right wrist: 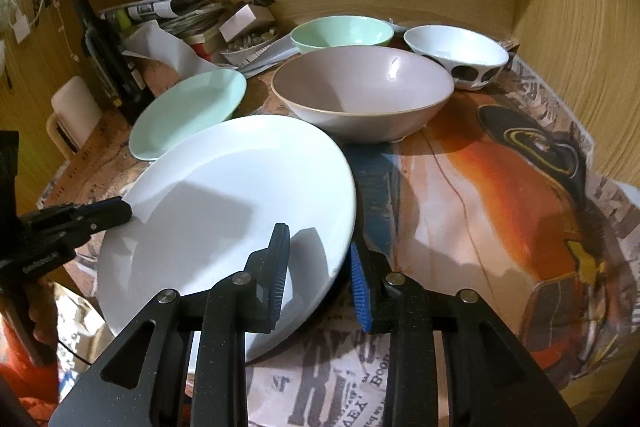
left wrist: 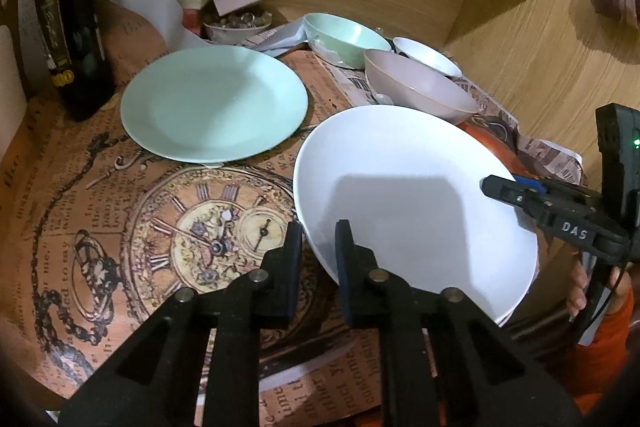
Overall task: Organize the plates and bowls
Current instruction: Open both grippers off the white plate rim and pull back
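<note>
— While both tongs grab the white plate [left wrist: 416, 203], is there room to move it?
— Some. It sits low in the middle of both views, tipped, with its far rim close to the pinkish bowl [right wrist: 362, 93]. A wooden wall runs along the top of both views, and another runs down the right side of the right wrist view.
— What do the tongs do?
— The left gripper [left wrist: 318, 239] is squeezed narrow on the near rim, one finger on top and one under. The right gripper [right wrist: 320, 255] pinches the other edge the same way.
— How many dishes?
— Two plates: the white one and a green plate [left wrist: 214, 105] at upper left. Three bowls along the top: a green bowl [right wrist: 342, 35], the pinkish one, and a white bowl [right wrist: 456, 57] with dark spots.
— What are they like?
— Round, smooth and shiny. They sit on printed paper [left wrist: 100, 227] with a clock picture.
</note>
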Demonstrator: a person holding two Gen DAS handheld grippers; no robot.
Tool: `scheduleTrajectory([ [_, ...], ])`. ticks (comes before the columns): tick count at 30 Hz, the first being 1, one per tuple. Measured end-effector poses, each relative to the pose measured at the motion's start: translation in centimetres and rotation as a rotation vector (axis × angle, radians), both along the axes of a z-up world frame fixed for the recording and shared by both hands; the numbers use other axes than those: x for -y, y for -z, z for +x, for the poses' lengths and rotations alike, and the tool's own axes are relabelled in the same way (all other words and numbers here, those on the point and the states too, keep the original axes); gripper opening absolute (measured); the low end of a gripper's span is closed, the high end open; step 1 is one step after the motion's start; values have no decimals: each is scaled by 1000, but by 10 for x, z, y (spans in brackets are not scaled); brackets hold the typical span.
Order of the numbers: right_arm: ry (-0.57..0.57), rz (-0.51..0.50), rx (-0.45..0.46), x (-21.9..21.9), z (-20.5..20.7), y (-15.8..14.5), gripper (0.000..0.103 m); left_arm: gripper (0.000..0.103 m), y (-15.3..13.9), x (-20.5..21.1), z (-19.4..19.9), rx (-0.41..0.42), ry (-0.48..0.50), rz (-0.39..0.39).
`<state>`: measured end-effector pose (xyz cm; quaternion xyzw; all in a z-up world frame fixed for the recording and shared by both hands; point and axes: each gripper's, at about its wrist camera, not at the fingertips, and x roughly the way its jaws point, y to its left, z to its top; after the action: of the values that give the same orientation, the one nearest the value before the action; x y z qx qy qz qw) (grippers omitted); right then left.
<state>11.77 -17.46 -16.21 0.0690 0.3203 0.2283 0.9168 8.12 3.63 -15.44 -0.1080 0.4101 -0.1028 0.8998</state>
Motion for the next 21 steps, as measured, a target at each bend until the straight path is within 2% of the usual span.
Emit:
scheduleTrajectory([
  [4,36,-69,4,-2,2,3,29,15,-2,2,0,20,-5,21],
  [9,36,-45,-3,1,5,6,29,15,-4,-1,2,24,-14,21],
  [13,45,-52,24,2,2,1,39,15,-10,-8,-1,42,-40,25],
  [17,43,-41,68,3,-2,-12,42,16,-21,-17,-4,68,-68,34],
  [19,28,-19,84,2,-3,-18,47,22,-29,-23,-5,87,-85,45],
  [21,10,9,104,0,-2,-25,51,45,-36,-28,-7,111,-114,59],
])
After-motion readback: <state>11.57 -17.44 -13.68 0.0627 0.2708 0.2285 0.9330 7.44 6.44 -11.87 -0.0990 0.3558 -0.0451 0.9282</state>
